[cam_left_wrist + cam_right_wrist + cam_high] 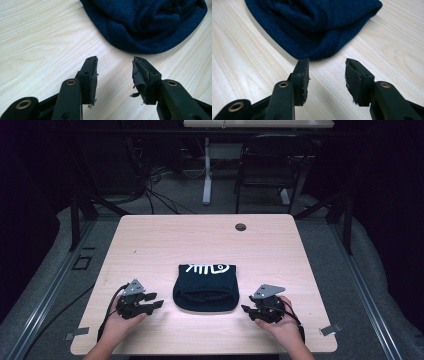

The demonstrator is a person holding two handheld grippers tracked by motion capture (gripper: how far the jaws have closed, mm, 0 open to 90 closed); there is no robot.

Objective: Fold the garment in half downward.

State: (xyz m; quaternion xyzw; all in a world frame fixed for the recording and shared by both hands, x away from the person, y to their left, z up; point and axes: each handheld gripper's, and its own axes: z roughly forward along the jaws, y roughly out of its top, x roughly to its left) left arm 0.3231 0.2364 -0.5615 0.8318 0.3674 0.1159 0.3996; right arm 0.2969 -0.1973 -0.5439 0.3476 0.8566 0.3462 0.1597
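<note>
Both sets of jaws stand parted with nothing between them: the left gripper [156,304] rests on the table [150,245] just left of a folded dark navy garment [205,290], and the right gripper [246,309] just right of it, each aimed at the cloth's rounded near fold and close to it without touching. The garment lies in the near middle of the tabletop, with bare wood on every side and most beyond it. A white printed design [207,268] runs along its far edge, unreadable, and a small dark round hole [240,227] sits near the table's far edge.

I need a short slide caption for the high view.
Folded navy garment on wooden table between two open claws.
</note>
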